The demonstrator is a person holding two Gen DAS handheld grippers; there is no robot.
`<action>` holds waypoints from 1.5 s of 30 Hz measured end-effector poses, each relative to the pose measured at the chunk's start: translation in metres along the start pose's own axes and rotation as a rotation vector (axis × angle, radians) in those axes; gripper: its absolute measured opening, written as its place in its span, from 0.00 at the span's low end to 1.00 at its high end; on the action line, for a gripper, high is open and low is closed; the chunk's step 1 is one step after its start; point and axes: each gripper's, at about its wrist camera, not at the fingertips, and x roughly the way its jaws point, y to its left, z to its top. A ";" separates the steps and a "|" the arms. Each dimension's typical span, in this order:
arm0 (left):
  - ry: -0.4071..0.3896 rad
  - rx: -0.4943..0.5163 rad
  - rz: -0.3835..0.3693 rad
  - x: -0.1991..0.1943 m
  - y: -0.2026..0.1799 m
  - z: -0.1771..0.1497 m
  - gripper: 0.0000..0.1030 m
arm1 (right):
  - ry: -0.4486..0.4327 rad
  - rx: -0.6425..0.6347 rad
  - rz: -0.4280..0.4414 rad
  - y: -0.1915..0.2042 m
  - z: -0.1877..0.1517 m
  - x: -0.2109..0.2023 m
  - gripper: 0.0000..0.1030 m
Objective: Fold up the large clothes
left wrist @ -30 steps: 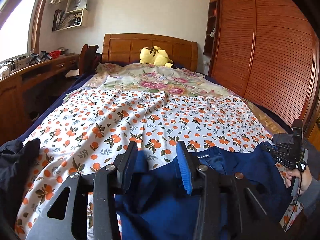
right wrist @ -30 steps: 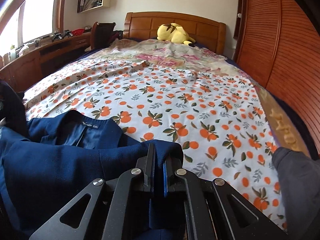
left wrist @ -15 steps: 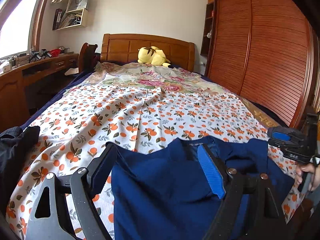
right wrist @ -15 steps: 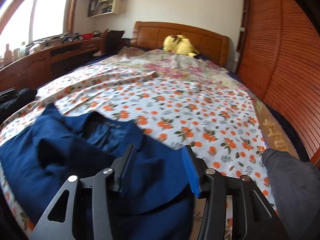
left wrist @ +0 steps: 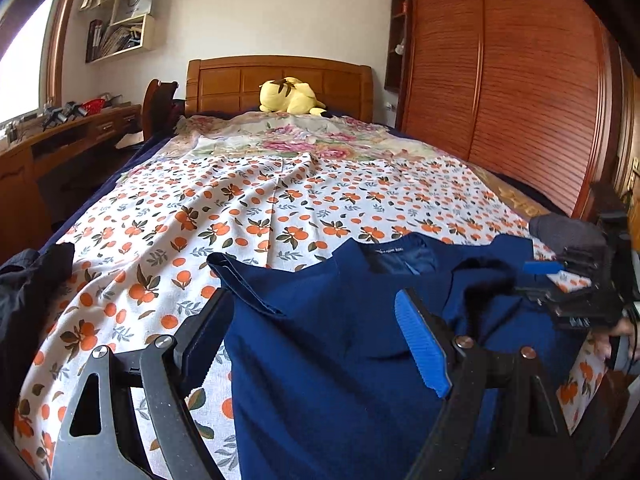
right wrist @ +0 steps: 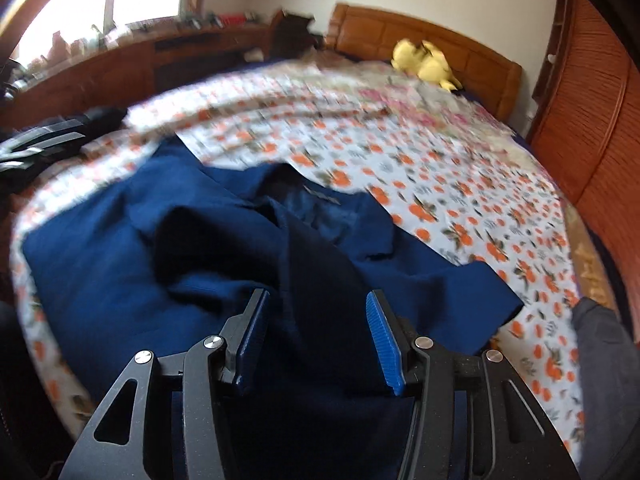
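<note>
So this looks like the spread-out stage of the fold, not the folding itself yet. The navy garment (left wrist: 332, 344) lies across the near end of the bed (left wrist: 280, 200), filling the lower middle of both frames, collar and label facing the headboard. It's still rumpled: one front panel is flopped over in the middle of the right wrist view, and the far right corner pokes out toward the wardrobe side.

The left hand-held gripper (left wrist: 320, 344) sits at the bottom of its frame with jaws spread wide, released, the cloth's left edge lying between them but not pinched. The right hand-held gripper (right wrist: 316, 336) is at the bottom centre of its own frame; its jaws have just been closing a little, but there's a clear gap and the pads aren't pressing on the dark fabric under them, so I'd call it let go too. That view is motion-blurred, so I can't be fully sure about light contact.

Next move, I reckon: pick an edge or a sleeve, grab it properly, flatten that flopped panel, then bring one side over toward the middle.

Containers: nothing much here. The wall shelf (left wrist: 120, 28) at upper left holds books and papers. A yellow plush toy (left wrist: 288, 96) sits by the headboard.
</note>
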 end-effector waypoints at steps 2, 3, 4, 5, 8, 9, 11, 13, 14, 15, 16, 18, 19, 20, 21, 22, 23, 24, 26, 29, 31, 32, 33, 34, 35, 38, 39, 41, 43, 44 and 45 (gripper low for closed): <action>0.003 0.002 -0.005 0.000 0.002 0.000 0.81 | 0.021 0.013 0.007 -0.010 0.010 0.004 0.04; 0.003 -0.001 -0.007 0.000 0.003 0.000 0.81 | 0.012 0.008 -0.005 -0.015 0.015 0.005 0.04; 0.002 -0.004 -0.010 0.000 0.005 0.001 0.81 | 0.000 0.001 -0.014 -0.018 0.021 0.005 0.02; 0.001 -0.006 -0.011 0.000 0.006 0.001 0.81 | -0.007 -0.004 -0.026 -0.022 0.029 0.006 0.02; 0.004 -0.006 -0.003 0.001 0.011 0.001 0.81 | -0.017 -0.007 -0.046 -0.032 0.054 0.014 0.02; 0.005 -0.006 -0.003 0.002 0.012 0.001 0.81 | -0.020 -0.015 -0.049 -0.032 0.064 0.019 0.02; 0.007 -0.011 0.002 0.003 0.015 0.001 0.81 | -0.026 -0.043 -0.053 -0.029 0.083 0.029 0.02; 0.005 -0.018 0.005 0.003 0.018 0.001 0.81 | -0.029 -0.071 -0.053 -0.019 0.096 0.038 0.02; 0.004 -0.020 0.006 0.003 0.019 0.001 0.81 | -0.029 -0.083 -0.049 -0.014 0.099 0.043 0.02; 0.003 -0.020 0.008 0.003 0.020 0.002 0.81 | -0.029 -0.094 -0.045 -0.010 0.104 0.048 0.02; 0.002 -0.020 0.009 0.003 0.021 0.002 0.81 | -0.023 -0.103 -0.038 -0.005 0.109 0.054 0.02; 0.005 -0.020 0.014 0.004 0.023 0.001 0.81 | -0.002 -0.103 -0.030 0.001 0.117 0.064 0.02; 0.006 -0.021 0.016 0.004 0.024 0.001 0.81 | -0.003 -0.098 -0.036 0.000 0.119 0.068 0.02; 0.009 -0.024 0.017 0.005 0.025 0.001 0.81 | -0.010 -0.088 -0.034 -0.001 0.124 0.069 0.05; 0.012 -0.026 0.016 0.005 0.027 0.000 0.81 | -0.018 -0.077 -0.030 -0.001 0.129 0.068 0.08; 0.017 -0.030 0.019 0.005 0.028 0.000 0.81 | -0.031 -0.068 -0.034 0.000 0.134 0.065 0.15; 0.018 -0.034 0.020 0.005 0.030 0.000 0.81 | -0.047 -0.061 -0.040 -0.001 0.134 0.064 0.21; 0.016 -0.038 0.019 0.005 0.031 0.000 0.81 | -0.067 -0.052 -0.040 0.000 0.135 0.059 0.22; 0.014 -0.043 0.020 0.004 0.034 0.001 0.81 | -0.090 -0.042 -0.019 0.005 0.135 0.050 0.27; 0.011 -0.049 0.021 0.003 0.035 0.000 0.81 | -0.104 -0.034 0.000 0.009 0.124 0.043 0.32; 0.011 -0.051 0.021 0.002 0.037 0.000 0.81 | -0.094 -0.035 0.043 0.013 0.114 0.042 0.34; 0.011 -0.051 0.021 0.002 0.037 0.000 0.81 | -0.083 -0.045 0.065 0.018 0.110 0.041 0.35; 0.012 -0.051 0.023 0.002 0.038 0.000 0.81 | -0.076 -0.058 0.082 0.024 0.105 0.039 0.36; 0.012 -0.052 0.026 0.003 0.039 0.001 0.81 | -0.070 -0.071 0.097 0.030 0.100 0.037 0.39; 0.014 -0.055 0.029 0.003 0.041 0.000 0.81 | -0.066 -0.083 0.117 0.036 0.094 0.035 0.40; 0.023 -0.059 0.037 0.003 0.045 -0.001 0.81 | -0.047 -0.093 0.189 0.055 0.075 0.030 0.48; 0.025 -0.059 0.041 0.003 0.047 -0.001 0.81 | -0.039 -0.099 0.209 0.062 0.070 0.029 0.48; 0.029 -0.061 0.049 0.003 0.051 -0.002 0.81 | -0.013 -0.128 0.256 0.075 0.060 0.030 0.48; 0.032 -0.063 0.056 0.003 0.054 -0.004 0.81 | 0.005 -0.165 0.283 0.090 0.050 0.029 0.48; 0.033 -0.065 0.061 0.002 0.056 -0.004 0.81 | 0.013 -0.180 0.296 0.096 0.046 0.028 0.49; 0.034 -0.067 0.063 0.002 0.058 -0.004 0.81 | 0.021 -0.196 0.313 0.102 0.043 0.028 0.49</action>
